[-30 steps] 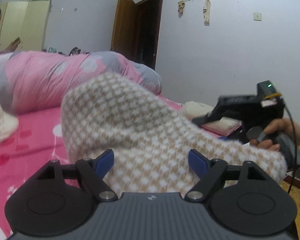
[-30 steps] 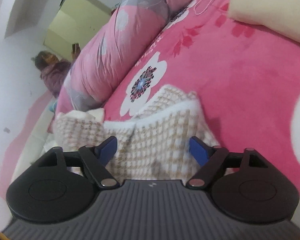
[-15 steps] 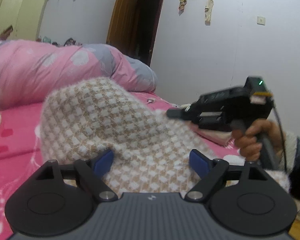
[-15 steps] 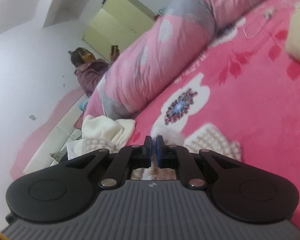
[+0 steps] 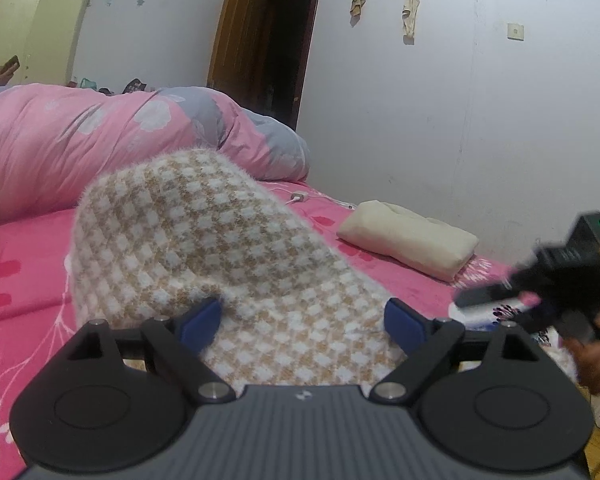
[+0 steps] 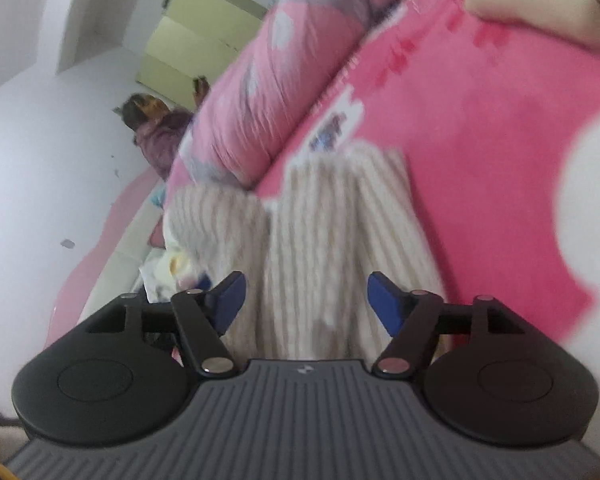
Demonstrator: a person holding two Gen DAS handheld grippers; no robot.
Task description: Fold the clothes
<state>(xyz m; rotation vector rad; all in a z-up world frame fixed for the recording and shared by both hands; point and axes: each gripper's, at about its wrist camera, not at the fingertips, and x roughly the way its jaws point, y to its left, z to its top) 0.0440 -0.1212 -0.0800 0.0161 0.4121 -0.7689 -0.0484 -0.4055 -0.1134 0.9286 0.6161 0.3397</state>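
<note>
— Left wrist view first: what is in front of your left claw (image 5: pixel 302 320)?

— My left claw stands wide and released. The checked beige-and-white knit garment (image 5: pixel 220 248) humps up between its blue fingers (image 5: pixel 200 320), draped over the front of the claw and down onto the pink bed (image 5: pixel 20 280). The pads do not press on it.

— And where does that garment sit in the room?

— On the bed, near the edge closest to me. Behind it lies the rolled pink and grey duvet (image 5: pixel 100 140); off to the right, well apart, a folded cream garment (image 5: pixel 408 240) rests on the sheet by the white wall.

— Can you see your other hand from there?

— Yes, at the right edge: my right hand (image 5: pixel 598 356) around the handle of the right claw (image 5: pixel 496 296), blurred.

— What does the right wrist view give?

— It is smeared. My right claw (image 6: pixel 304 300) has its jaws opening, unclenched, and the knit garment (image 6: pixel 340 220) lies between and beyond the fingers on the pink sheet; the pads do not grip it. A person (image 6: pixel 156 132) sits at the far end past the duvet, in front of a pale green wardrobe (image 6: pixel 196 40).
</note>
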